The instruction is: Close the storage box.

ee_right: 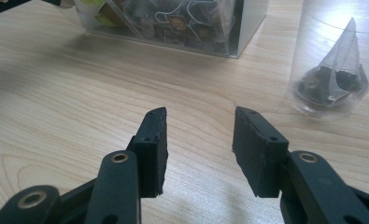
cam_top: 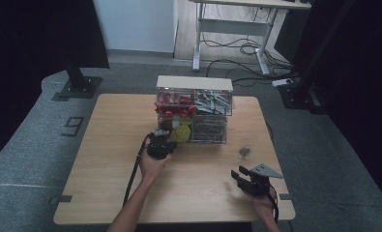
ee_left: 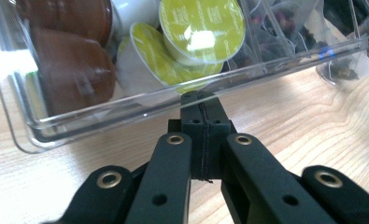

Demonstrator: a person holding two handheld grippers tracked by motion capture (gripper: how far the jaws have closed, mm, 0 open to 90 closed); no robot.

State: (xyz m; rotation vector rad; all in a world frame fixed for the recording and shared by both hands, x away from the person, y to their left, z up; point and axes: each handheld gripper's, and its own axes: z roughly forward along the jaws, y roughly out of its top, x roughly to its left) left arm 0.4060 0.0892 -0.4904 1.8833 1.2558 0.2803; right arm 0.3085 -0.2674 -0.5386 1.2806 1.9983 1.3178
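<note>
— Where's the left gripper [ee_left: 202, 100]?
— Jaws pressed together, tips touching the clear plastic drawer [ee_left: 126, 109] of green-lidded capsules [ee_left: 202, 28] at twelve o'clock.
— The right gripper [ee_right: 198, 135]?
— Jaws apart, empty; clear cup [ee_right: 331, 60] at two o'clock.

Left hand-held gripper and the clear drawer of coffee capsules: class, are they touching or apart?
Touching. In the left gripper view, the shut left hand-held gripper meets the front rim of the clear drawer, with no gap showing.

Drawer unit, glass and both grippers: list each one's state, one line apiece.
lower-left drawer: pulled out, holding coffee capsules.
clear glass: upright on the table, pyramid tea bag inside.
left gripper: shut, tips at the drawer's front wall.
right gripper: open, nothing between the jaws.
</note>
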